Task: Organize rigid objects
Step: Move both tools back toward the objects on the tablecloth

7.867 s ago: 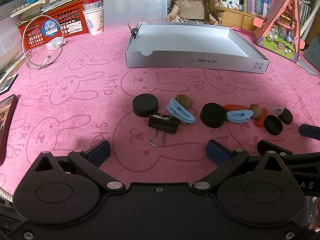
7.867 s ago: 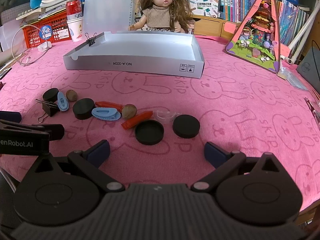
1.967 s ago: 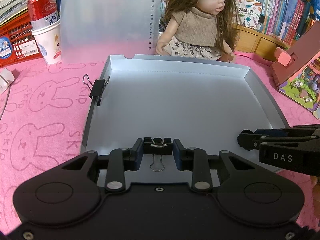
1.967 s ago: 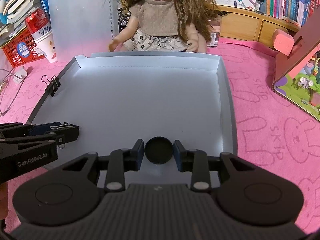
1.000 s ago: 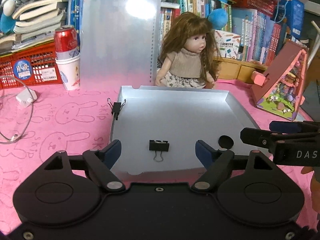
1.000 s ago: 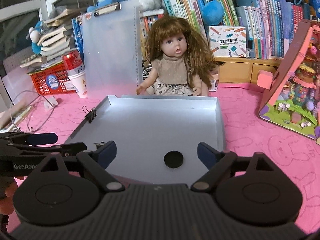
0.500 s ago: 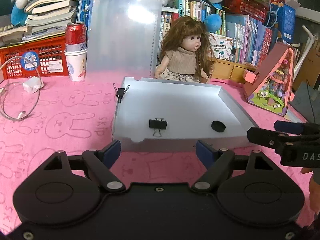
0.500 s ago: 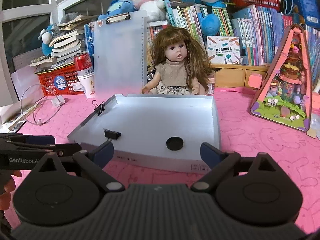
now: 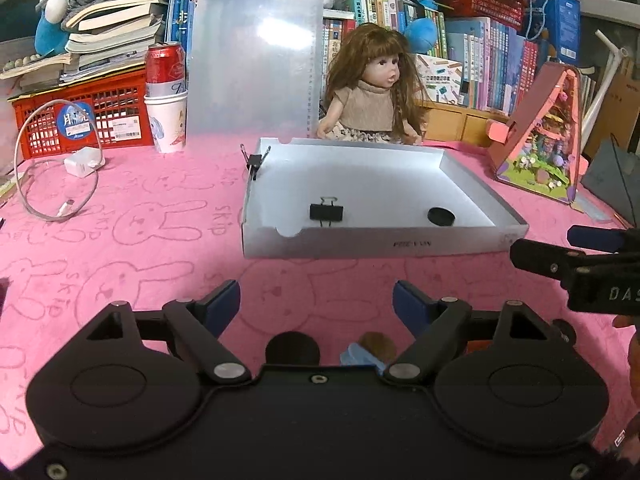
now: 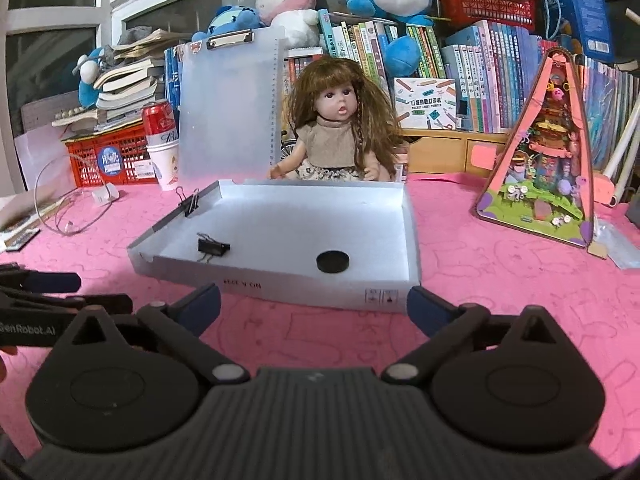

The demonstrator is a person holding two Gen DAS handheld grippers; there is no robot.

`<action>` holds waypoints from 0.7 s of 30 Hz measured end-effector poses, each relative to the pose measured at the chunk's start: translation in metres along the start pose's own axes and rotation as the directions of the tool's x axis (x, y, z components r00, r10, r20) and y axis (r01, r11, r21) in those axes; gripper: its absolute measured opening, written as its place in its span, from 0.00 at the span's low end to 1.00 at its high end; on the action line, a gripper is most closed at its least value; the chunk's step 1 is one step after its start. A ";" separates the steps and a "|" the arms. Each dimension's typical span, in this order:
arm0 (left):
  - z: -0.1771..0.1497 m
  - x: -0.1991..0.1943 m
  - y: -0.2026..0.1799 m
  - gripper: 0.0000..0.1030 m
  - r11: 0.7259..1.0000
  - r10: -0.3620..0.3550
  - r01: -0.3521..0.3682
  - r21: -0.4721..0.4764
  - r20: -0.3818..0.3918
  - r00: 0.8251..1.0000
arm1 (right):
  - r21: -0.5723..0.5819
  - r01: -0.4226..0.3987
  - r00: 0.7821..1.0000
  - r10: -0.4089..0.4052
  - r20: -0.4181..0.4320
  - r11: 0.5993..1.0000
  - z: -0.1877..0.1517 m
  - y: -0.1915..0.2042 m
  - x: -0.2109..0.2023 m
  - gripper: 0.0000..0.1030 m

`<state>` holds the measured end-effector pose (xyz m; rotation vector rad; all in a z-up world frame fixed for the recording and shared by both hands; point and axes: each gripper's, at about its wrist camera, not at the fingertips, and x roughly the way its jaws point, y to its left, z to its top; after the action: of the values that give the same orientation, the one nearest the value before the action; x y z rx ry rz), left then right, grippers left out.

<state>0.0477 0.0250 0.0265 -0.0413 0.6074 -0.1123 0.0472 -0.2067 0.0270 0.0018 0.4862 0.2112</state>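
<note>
A shallow grey cardboard tray (image 9: 360, 242) (image 10: 280, 288) lies on the pink cloth. Inside it lie a black binder clip (image 9: 326, 213) (image 10: 213, 247) and a black round lid (image 9: 441, 216) (image 10: 332, 261). My left gripper (image 9: 316, 300) is open and empty, held back in front of the tray. Below its fingers show another black round lid (image 9: 292, 350), a brown nut (image 9: 378, 344) and a blue clip (image 9: 360, 358). My right gripper (image 10: 314, 306) is open and empty, also in front of the tray. Each gripper shows at the edge of the other's view.
A second binder clip (image 9: 254, 162) is clamped on the tray's left wall. A doll (image 9: 376, 100) sits behind the tray beside a clear clipboard (image 9: 256, 64). A red basket (image 9: 80, 120), can and cup stand back left, a pink toy house (image 9: 544, 136) at right.
Both grippers have opened and let go of the binder clip and the black lid in the tray, then pulled back toward the near side of the table.
</note>
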 end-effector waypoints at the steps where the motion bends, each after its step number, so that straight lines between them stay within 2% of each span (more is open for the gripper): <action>1: -0.002 -0.001 0.000 0.81 1.000 -0.007 0.007 0.003 -0.001 1.000 | -0.007 0.002 1.000 -0.002 0.002 1.000 -0.002 0.001 -0.001 1.00; 11: -0.021 -0.014 0.004 0.81 0.999 -0.001 0.002 0.043 -0.019 1.000 | -0.076 0.044 0.999 -0.042 0.024 0.996 -0.028 0.000 -0.018 1.00; 17: -0.029 -0.018 0.012 0.80 0.999 0.037 -0.036 0.039 -0.014 0.999 | -0.069 0.054 0.998 -0.054 0.010 0.996 -0.039 -0.004 -0.024 1.00; 21: -0.034 -0.018 0.016 0.76 0.997 0.055 -0.054 0.060 -0.016 0.998 | -0.084 0.087 0.996 -0.085 0.022 0.993 -0.048 -0.004 -0.029 1.00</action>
<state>0.0155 0.0426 0.0079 0.0341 0.6220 -0.0778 0.0008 -0.2186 -0.0028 -0.0998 0.4573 0.1467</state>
